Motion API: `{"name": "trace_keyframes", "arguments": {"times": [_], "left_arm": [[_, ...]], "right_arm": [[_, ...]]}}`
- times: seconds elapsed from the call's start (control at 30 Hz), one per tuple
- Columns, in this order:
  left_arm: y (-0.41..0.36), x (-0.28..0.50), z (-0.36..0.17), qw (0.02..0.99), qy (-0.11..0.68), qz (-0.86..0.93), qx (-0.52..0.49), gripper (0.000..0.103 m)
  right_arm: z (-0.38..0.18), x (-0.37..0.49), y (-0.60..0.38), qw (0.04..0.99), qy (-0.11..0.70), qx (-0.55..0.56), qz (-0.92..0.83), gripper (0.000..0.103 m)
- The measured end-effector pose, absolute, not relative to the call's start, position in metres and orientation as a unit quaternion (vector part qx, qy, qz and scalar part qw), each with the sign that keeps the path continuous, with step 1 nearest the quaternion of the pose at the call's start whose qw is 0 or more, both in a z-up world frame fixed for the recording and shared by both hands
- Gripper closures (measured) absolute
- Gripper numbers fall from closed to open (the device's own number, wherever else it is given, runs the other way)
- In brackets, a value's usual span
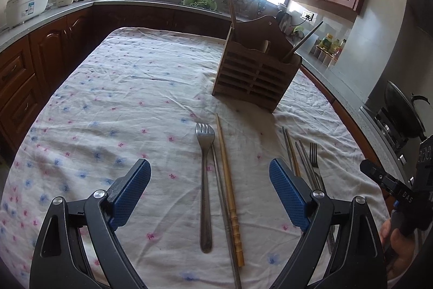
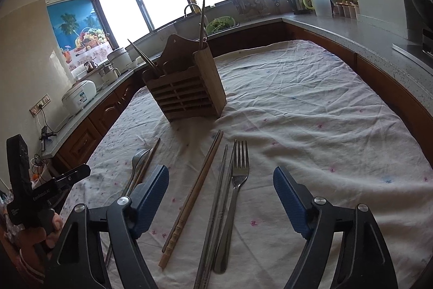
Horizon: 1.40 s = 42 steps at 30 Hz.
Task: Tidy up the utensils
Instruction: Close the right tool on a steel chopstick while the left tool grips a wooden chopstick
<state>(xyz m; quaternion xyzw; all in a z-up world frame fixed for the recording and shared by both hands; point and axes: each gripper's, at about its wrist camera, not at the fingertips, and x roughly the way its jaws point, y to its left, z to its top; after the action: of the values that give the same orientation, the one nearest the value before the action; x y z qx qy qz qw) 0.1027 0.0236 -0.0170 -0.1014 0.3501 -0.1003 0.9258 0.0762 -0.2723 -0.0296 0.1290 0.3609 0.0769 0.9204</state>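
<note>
A wooden utensil holder (image 1: 253, 72) (image 2: 186, 91) stands on the cloth-covered table, with chopsticks sticking up from it. In the left wrist view a metal fork (image 1: 205, 180), a metal chopstick (image 1: 224, 207) and a wooden chopstick (image 1: 229, 186) lie between the fingers of my open, empty left gripper (image 1: 209, 178). Further right lie more chopsticks and a second fork (image 1: 315, 161). In the right wrist view my right gripper (image 2: 220, 180) is open and empty above wooden chopsticks (image 2: 194, 194), metal chopsticks (image 2: 219, 207) and a fork (image 2: 235, 194). Another fork (image 2: 136, 164) lies left.
The table carries a white flowered cloth (image 1: 121, 99) (image 2: 311, 126). Dark wood cabinets and a grey counter (image 2: 351, 26) ring the table, with rice cookers (image 1: 24, 4), a sink and a wok on the stove (image 1: 403, 110). The other hand-held gripper shows at each view's edge (image 1: 392, 180) (image 2: 40, 191).
</note>
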Motion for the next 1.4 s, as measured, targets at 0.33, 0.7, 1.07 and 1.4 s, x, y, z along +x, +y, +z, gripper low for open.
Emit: {"name": "trace_keyframes", "arguments": {"times": [0.33, 0.7, 1.07, 1.4], "left_arm": [[0.006, 0.125, -0.019, 0.916, 0.369, -0.134, -0.088, 0.028], [-0.033, 0.169, -0.031, 0.895, 0.412, -0.167, -0.042, 0.041], [-0.041, 0.234, -0.048, 0.879, 0.450, -0.157, -0.012, 0.053], [-0.045, 0.254, -0.067, 0.866, 0.476, -0.154, 0.017, 0.058]], "right_arm": [[-0.052, 0.101, -0.267, 0.898, 0.408, 0.139, 0.094, 0.084], [-0.074, 0.138, -0.251, 0.875, 0.455, 0.131, 0.106, 0.086], [-0.096, 0.169, -0.259, 0.860, 0.485, 0.130, 0.088, 0.097], [-0.097, 0.186, -0.247, 0.862, 0.493, 0.078, 0.093, 0.098]]}}
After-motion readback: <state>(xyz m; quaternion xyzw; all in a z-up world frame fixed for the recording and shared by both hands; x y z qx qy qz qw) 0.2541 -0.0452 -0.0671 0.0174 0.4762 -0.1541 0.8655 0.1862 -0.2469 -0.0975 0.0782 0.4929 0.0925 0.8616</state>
